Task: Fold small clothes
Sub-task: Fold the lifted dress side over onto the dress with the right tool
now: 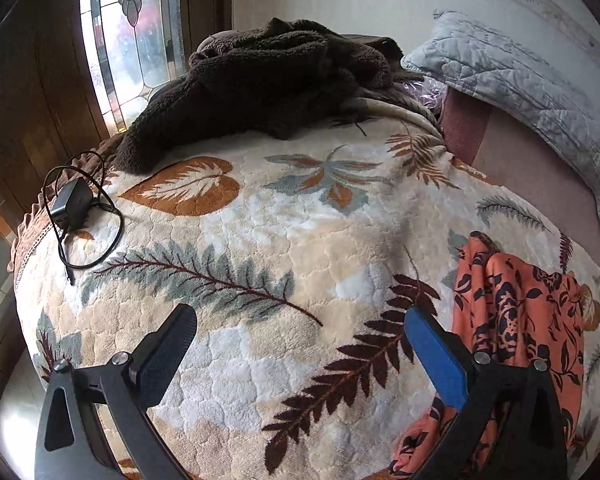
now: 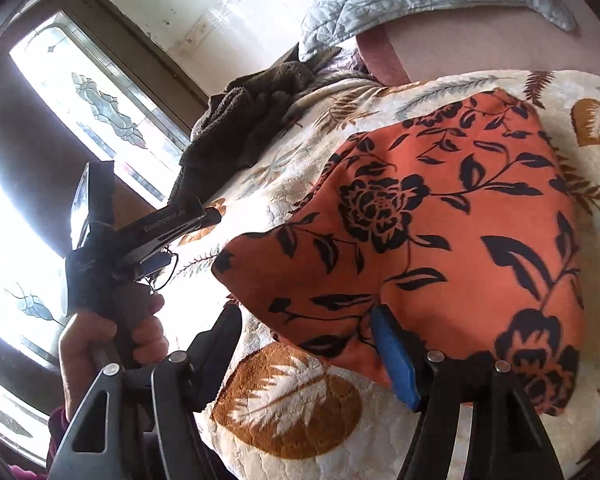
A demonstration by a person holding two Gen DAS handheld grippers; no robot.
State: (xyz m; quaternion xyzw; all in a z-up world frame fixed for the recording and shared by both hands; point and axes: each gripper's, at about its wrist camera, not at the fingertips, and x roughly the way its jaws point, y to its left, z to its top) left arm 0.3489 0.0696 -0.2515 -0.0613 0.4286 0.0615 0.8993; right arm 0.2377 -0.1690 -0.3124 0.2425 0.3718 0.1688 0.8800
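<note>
1. Far left, left wrist view: a black charger [image 1: 70, 204] with its looped cable lies on the leaf-print blanket [image 1: 284, 240], close to the blanket's edge. Stained-glass window [image 1: 136, 32] behind it.
2. Your left gripper [image 1: 300, 348]: jaws wide apart, nothing between the pads, only bare blanket under them.
3. Brown fleece [image 1: 260, 84] is heaped at the far side of the blanket, touching nothing you're working on. Grey quilted pillow [image 1: 532, 92] sits to its right.
4. Task item: the orange floral garment [image 1: 516, 320] lies on the blanket just beside the left gripper's blue pad, bunched with a raised fold in this view.
5. Right wrist view: your left hand [image 2: 108, 336] grips its handle at the left edge.
6. Your right gripper [image 2: 308, 340]: jaws apart, not clamped. The blue pad lies against the garment's near edge; the black pad is over bare blanket. No cloth pinched.
7. From this side the garment [image 2: 440, 232] lies spread fairly flat on the blanket [image 2: 300, 432].
</note>
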